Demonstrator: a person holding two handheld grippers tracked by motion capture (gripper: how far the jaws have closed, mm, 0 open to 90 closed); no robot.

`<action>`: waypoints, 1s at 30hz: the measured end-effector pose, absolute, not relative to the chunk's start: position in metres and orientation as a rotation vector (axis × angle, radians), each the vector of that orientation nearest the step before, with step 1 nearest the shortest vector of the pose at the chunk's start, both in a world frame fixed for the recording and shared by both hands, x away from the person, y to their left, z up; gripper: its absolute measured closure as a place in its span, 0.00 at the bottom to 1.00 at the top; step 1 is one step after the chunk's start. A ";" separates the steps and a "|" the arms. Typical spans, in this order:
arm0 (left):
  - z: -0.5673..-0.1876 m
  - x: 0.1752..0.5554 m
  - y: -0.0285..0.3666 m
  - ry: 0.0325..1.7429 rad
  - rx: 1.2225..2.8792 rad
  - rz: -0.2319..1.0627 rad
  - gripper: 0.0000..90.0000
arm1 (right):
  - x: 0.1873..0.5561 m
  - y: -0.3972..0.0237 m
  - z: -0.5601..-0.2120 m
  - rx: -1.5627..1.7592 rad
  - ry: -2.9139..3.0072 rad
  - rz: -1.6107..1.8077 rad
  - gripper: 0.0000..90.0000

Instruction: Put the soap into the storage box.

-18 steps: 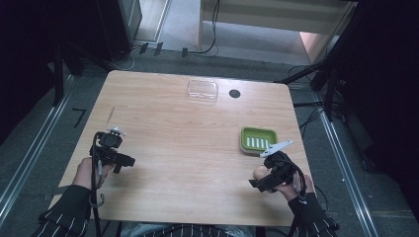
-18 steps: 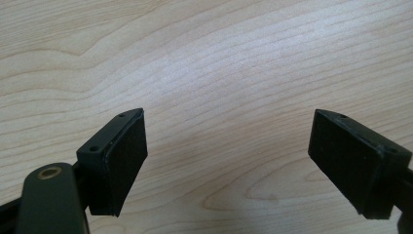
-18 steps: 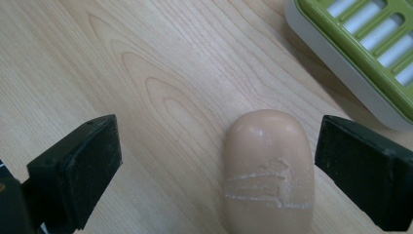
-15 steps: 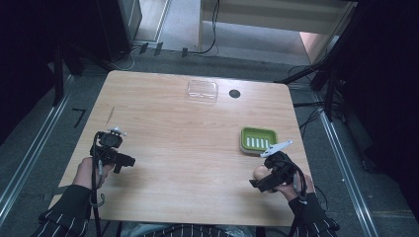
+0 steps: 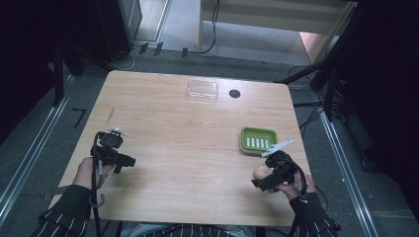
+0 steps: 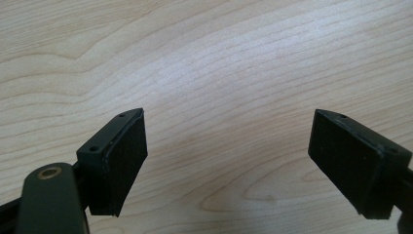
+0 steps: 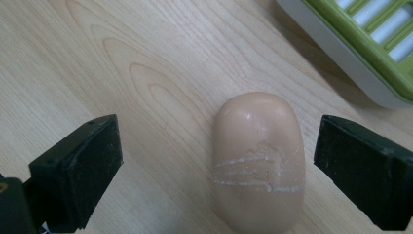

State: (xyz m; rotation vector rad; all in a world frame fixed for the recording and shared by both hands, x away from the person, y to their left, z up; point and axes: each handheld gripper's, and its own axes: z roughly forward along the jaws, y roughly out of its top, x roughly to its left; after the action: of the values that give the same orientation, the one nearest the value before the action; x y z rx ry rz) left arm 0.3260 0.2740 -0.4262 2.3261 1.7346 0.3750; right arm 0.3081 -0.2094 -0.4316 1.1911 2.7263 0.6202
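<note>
A smooth, rounded, peach-coloured bar of soap [image 7: 258, 161] with pale scuff lines across its top lies on the wooden table [image 5: 188, 143] just beside a green slotted soap dish [image 5: 258, 139], between the spread-apart fingers [image 7: 78, 165] of the right gripper [image 7: 219, 170]. It looks firm, light and likely slippery, so its long flat sides seem the best hold. The left gripper [image 6: 229, 165], fingers also apart, hovers over bare table near the left edge.

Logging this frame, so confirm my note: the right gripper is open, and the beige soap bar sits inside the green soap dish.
Not quite. The right gripper is open, but the soap bar lies on the bare wooden table, beside the green soap dish, not inside it. The right gripper view shows this.
</note>
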 end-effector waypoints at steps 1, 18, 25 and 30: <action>-0.427 0.326 0.274 1.731 2.329 0.375 0.16 | 0.308 -0.210 -0.432 1.191 2.732 0.616 0.05; -0.427 0.326 0.274 1.735 2.328 0.380 0.16 | 0.319 -0.212 -0.439 1.233 2.765 0.529 0.06; -0.428 0.326 0.274 1.736 2.326 0.378 0.16 | 0.321 -0.213 -0.443 1.252 2.777 0.498 0.06; -0.428 0.326 0.274 1.736 2.329 0.369 0.16 | 0.323 -0.213 -0.446 1.245 2.783 0.483 0.06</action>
State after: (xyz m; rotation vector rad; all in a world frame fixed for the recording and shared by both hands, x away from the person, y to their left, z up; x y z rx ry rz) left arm 0.3264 0.2735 -0.4279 2.3291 1.7355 0.3688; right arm 0.3235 -0.2125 -0.4456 1.2449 2.7829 0.4829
